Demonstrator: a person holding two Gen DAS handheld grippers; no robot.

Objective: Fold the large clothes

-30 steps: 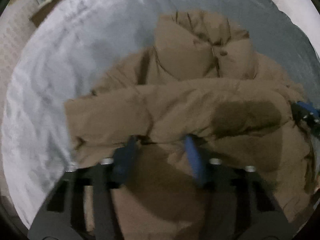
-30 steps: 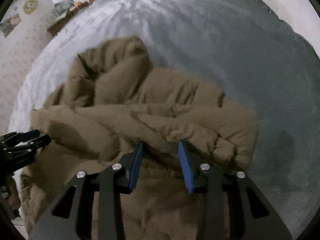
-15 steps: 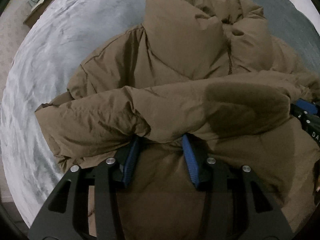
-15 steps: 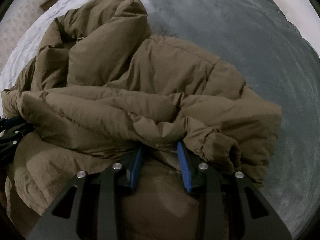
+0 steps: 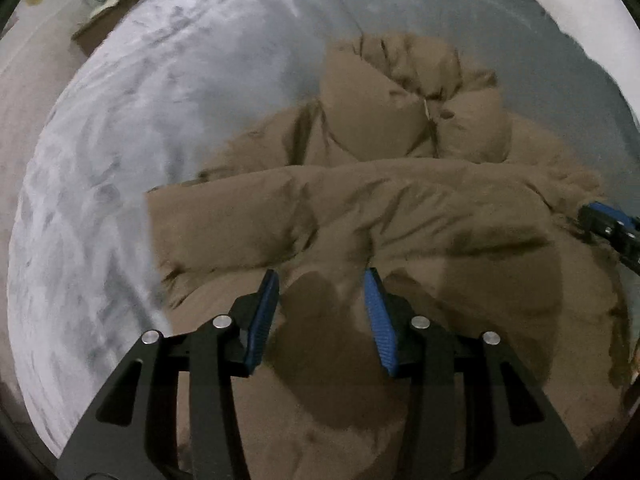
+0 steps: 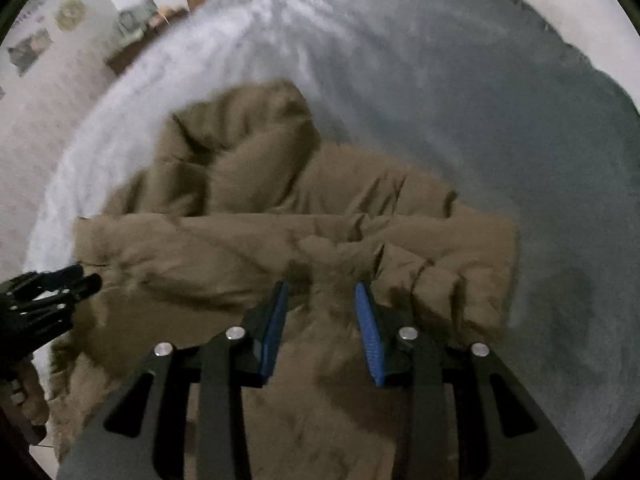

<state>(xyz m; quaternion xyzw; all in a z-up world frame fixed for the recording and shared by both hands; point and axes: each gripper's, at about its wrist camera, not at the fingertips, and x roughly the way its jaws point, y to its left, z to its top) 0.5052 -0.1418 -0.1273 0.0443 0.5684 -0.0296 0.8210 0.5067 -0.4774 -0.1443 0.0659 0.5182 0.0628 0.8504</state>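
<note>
A brown puffer jacket (image 5: 360, 208) lies on a grey blanket, its lower part folded up over the body, with the hood end (image 5: 400, 92) at the far side. It also shows in the right wrist view (image 6: 280, 240). My left gripper (image 5: 320, 280) is open just above the near fold, with nothing between its blue pads. My right gripper (image 6: 322, 288) is open too, above the same fold near the jacket's right edge. Each gripper shows at the edge of the other's view: the right gripper (image 5: 612, 232), the left gripper (image 6: 48, 296).
The grey fleece blanket (image 6: 480, 100) covers the bed all around the jacket. A low wooden piece of furniture with small items (image 5: 116, 4) stands beyond the bed at the far left. A pale wall (image 6: 36, 80) is on the left.
Both grippers have pulled back and up from the jacket, so it looks smaller. The folded edge they were pushed against now lies free on the jacket body.
</note>
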